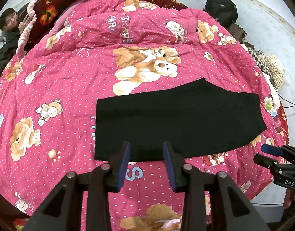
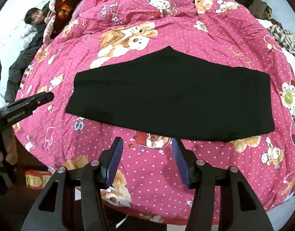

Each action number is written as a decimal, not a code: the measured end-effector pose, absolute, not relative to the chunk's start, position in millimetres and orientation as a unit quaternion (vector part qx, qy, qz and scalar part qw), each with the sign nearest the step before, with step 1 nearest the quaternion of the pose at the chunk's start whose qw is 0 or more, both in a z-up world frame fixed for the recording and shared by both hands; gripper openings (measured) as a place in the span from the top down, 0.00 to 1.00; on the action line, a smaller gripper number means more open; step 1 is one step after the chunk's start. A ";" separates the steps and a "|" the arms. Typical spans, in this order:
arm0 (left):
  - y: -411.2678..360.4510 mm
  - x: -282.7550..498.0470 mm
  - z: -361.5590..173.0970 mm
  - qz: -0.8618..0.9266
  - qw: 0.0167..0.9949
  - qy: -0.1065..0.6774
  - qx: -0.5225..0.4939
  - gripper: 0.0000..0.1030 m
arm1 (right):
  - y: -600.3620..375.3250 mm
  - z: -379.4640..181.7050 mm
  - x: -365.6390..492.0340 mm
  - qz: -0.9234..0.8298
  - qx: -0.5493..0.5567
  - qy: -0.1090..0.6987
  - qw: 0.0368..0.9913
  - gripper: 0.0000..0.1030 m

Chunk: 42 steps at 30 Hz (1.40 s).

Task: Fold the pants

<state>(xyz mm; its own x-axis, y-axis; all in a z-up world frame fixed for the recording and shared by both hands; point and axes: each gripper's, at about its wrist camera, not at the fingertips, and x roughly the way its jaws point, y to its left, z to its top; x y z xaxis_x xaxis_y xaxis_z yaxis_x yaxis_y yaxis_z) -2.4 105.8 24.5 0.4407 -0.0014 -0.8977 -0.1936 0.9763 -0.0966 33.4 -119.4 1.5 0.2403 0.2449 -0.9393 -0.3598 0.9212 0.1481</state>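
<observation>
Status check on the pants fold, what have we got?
Left gripper open, empty. Right gripper open, empty. Black pants folded flat on pink quilt. Nothing in the way.

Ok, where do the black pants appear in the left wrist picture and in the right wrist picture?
Left wrist view: the black pants lie flat at centre right, just beyond the left gripper.
Right wrist view: the black pants span the middle, above the right gripper.
Shared landmark: the large bear print on the quilt beyond them.
</observation>
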 end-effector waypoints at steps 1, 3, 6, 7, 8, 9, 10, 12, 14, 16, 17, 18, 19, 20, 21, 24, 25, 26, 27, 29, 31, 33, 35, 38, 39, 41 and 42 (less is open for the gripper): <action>107.7 -3.0 25.0 0.056 0.844 0.525 -0.093 0.64 | -117.9 1.9 32.4 0.190 -0.049 0.587 0.786 0.49; 111.0 -4.2 25.1 0.055 0.846 0.523 -0.092 0.64 | -115.2 2.9 30.6 0.185 -0.050 0.586 0.788 0.49; 116.8 -5.4 23.1 0.052 0.845 0.524 -0.092 0.64 | -109.4 3.5 27.8 0.181 -0.053 0.585 0.789 0.49; 118.5 -5.6 22.0 0.051 0.845 0.525 -0.091 0.64 | -107.3 3.4 26.9 0.181 -0.053 0.586 0.788 0.49; 120.6 -5.7 20.2 0.052 0.844 0.526 -0.090 0.64 | -104.3 3.0 26.0 0.180 -0.056 0.587 0.787 0.49; 122.6 -5.5 18.5 0.052 0.843 0.528 -0.091 0.64 | -102.1 2.3 25.5 0.179 -0.059 0.588 0.787 0.49; 124.8 -4.9 16.6 0.054 0.842 0.529 -0.092 0.64 | -99.4 1.2 25.3 0.178 -0.064 0.589 0.786 0.49; 127.6 -3.5 13.2 0.056 0.840 0.531 -0.094 0.64 | -95.7 -0.1 25.9 0.175 -0.072 0.591 0.784 0.48; 131.0 -0.6 8.9 0.058 0.838 0.534 -0.099 0.64 | -93.9 -1.0 28.8 0.174 -0.079 0.592 0.783 0.43; 133.4 3.4 4.7 0.062 0.835 0.537 -0.103 0.64 | -93.5 0.0 33.7 0.174 -0.082 0.591 0.783 0.41; 134.3 6.0 2.8 0.065 0.834 0.538 -0.104 0.64 | -93.6 0.6 36.7 0.175 -0.084 0.591 0.783 0.41; 135.3 8.4 1.0 0.068 0.833 0.539 -0.106 0.64 | -93.6 0.9 40.2 0.175 -0.087 0.590 0.783 0.39; 136.3 11.5 -1.4 0.070 0.832 0.540 -0.108 0.64 | -93.4 0.9 43.4 0.174 -0.091 0.591 0.783 0.37; 137.5 14.4 -4.0 0.072 0.830 0.542 -0.109 0.64 | -93.7 0.1 48.4 0.174 -0.095 0.592 0.781 0.35; 138.6 17.3 -6.6 0.075 0.828 0.544 -0.111 0.64 | -93.2 -0.5 51.2 0.175 -0.097 0.593 0.780 0.35; 143.3 25.7 -16.6 0.084 0.822 0.552 -0.114 0.64 | -93.0 -4.8 63.0 0.177 -0.099 0.598 0.775 0.34; 145.1 28.9 -20.7 0.086 0.819 0.556 -0.114 0.64 | -92.5 -6.6 66.5 0.179 -0.100 0.600 0.773 0.34; 147.0 31.8 -24.0 0.088 0.816 0.560 -0.113 0.64 | -91.4 -9.6 70.9 0.182 -0.100 0.603 0.770 0.34; 149.1 34.6 -27.7 0.091 0.814 0.563 -0.113 0.64 | -90.6 -11.8 73.7 0.184 -0.101 0.606 0.768 0.34; 155.1 40.4 -35.8 0.093 0.808 0.570 -0.117 0.64 | -88.7 -17.3 81.0 0.186 -0.101 0.610 0.763 0.34; 162.9 45.9 -44.9 0.096 0.803 0.575 -0.121 0.63 | -86.5 -23.5 88.6 0.188 -0.101 0.616 0.758 0.34; 172.9 49.7 -54.2 0.094 0.801 0.576 -0.133 0.54 | -83.2 -31.1 95.6 0.191 -0.100 0.623 0.752 0.34; 187.5 52.8 -66.4 0.099 0.798 0.576 -0.148 0.51 | -79.0 -39.9 101.9 0.194 -0.100 0.631 0.745 0.34; 210.3 56.5 -88.3 0.101 0.786 0.584 -0.175 0.50 | -72.3 -51.4 109.1 0.198 -0.101 0.641 0.734 0.34; 217.2 57.1 -95.6 0.100 0.783 0.586 -0.184 0.50 | -70.7 -54.1 110.5 0.200 -0.101 0.644 0.732 0.34; 229.3 57.9 -109.2 0.096 0.776 0.590 -0.203 0.50 | -68.2 -59.5 112.9 0.202 -0.101 0.648 0.727 0.34; 233.5 58.6 -114.8 0.092 0.774 0.590 -0.211 0.50 | -67.8 -62.0 114.0 0.203 -0.101 0.651 0.725 0.34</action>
